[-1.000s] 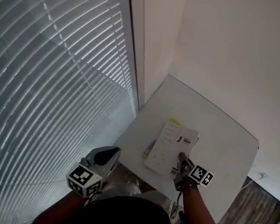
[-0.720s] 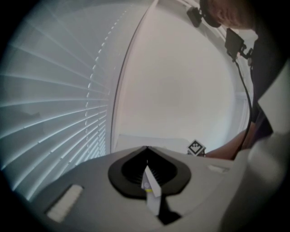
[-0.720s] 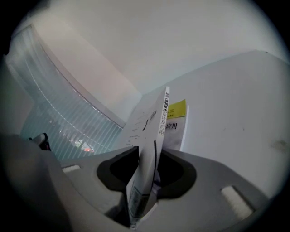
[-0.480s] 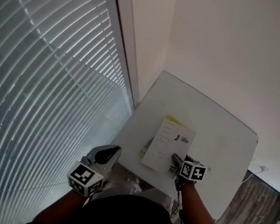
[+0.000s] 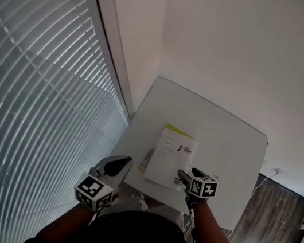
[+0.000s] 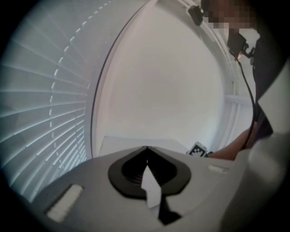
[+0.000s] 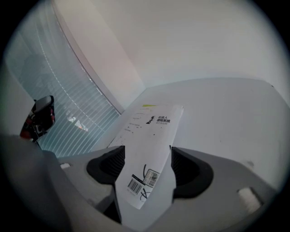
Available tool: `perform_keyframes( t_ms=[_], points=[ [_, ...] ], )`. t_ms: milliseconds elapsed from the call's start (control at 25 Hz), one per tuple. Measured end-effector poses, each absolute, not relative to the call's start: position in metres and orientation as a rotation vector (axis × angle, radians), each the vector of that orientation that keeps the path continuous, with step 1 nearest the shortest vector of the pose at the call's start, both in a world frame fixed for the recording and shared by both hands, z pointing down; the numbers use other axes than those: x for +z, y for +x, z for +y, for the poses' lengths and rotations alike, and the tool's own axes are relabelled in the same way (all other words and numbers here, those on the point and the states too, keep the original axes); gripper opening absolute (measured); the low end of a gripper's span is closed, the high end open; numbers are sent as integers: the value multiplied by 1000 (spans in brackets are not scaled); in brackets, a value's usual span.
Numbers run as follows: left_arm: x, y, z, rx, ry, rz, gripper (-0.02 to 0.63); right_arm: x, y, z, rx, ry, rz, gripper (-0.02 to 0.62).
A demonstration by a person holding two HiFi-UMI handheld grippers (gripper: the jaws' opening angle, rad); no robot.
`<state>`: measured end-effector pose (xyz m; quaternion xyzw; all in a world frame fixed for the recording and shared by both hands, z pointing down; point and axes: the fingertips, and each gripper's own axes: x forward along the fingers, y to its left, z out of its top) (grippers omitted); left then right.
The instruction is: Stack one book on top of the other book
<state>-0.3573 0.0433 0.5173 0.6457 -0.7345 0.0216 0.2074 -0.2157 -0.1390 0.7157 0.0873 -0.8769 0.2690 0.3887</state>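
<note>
The right gripper [image 5: 181, 176], arm reaching in from 6 o'clock, has just been spreading its jaws around the white book's [image 5: 168, 154] near corner, while the left gripper [image 5: 121, 164] hovers at 8 o'clock, jaws pressed together.

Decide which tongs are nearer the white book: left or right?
Right. The right tongs sit at the near edge of the white book, jaws just opened with the book between them. The left tongs hang by the near left corner of the table, apart from the book.
</note>
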Motion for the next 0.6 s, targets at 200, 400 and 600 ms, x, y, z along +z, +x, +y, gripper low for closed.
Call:
perform_keyframes(
  t_ms=[200, 400, 600],
  points=[
    [505, -342, 19, 57, 1868, -1999, 3, 692, -193, -153, 589, 281, -2279, 311],
    [509, -319, -5, 59, 1930, -1933, 3, 670, -158, -183, 487, 418, -2337, 211],
    [497, -294, -32, 52, 1973, -1897, 3, 637, -121, -213, 414, 552, -2393, 89]
  ],
)
